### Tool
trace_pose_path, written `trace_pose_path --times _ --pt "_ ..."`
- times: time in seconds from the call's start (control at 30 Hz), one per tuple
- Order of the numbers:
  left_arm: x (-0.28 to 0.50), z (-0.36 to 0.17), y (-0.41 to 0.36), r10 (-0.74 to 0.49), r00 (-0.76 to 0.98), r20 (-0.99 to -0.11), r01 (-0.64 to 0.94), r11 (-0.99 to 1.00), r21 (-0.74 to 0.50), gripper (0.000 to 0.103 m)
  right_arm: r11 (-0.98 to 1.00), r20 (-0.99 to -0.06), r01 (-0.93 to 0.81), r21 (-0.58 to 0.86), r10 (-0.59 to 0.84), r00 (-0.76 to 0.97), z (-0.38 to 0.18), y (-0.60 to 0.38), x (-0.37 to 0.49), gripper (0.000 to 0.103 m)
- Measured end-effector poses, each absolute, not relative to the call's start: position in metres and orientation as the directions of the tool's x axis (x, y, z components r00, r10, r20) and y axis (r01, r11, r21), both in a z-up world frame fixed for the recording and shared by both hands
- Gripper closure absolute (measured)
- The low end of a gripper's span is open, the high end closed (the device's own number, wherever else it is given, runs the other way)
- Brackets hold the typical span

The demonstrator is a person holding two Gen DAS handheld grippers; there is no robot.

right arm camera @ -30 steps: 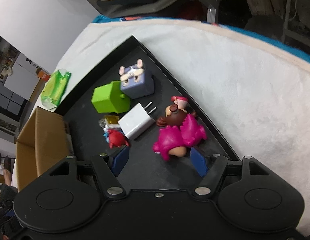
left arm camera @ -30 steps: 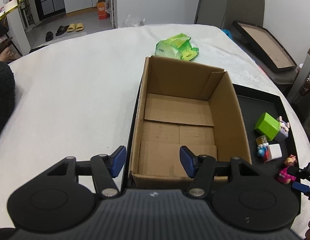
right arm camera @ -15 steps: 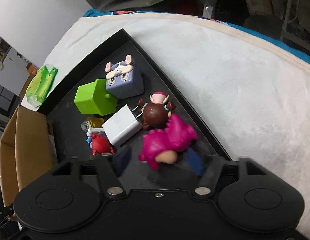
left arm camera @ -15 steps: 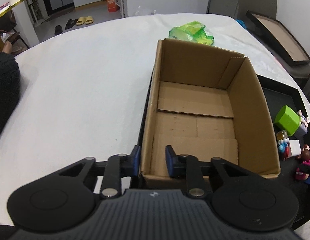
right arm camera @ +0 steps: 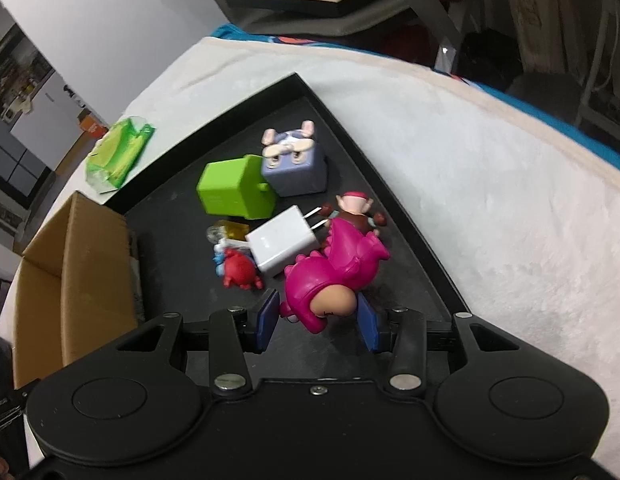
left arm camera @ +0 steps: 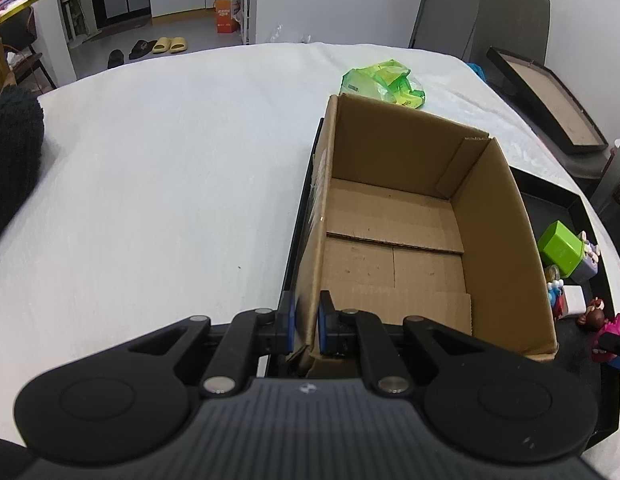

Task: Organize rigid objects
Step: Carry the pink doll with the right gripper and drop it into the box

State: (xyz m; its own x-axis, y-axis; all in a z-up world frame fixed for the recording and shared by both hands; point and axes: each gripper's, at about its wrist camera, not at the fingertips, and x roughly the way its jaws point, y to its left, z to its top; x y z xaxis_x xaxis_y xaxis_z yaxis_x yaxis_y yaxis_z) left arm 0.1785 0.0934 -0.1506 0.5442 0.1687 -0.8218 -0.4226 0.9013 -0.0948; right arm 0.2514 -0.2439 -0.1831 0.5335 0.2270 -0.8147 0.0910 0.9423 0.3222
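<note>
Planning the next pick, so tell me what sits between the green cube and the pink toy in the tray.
The white charger lies between the green cube and the pink toy, seen in the right wrist view.

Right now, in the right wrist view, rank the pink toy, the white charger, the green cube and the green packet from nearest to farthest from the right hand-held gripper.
1. Pink toy: clamped in the right hand-held gripper.
2. White charger: just beyond the toy, slightly left.
3. Green cube: farther back on the black tray, left.
4. Green packet: off the tray, far left on the white cloth.
</note>
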Motion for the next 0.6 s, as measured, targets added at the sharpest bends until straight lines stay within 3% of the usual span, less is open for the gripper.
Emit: trace_pose_path --times 0.6 --pt "0.172 -0.154 0.108 0.127 0.580 -0.804 -0.423 0.891 -0.164 0.092 0.972 -0.774 -0.005 0.236 0.191 0.603 -0.128 -0.201 0.227 0.061"
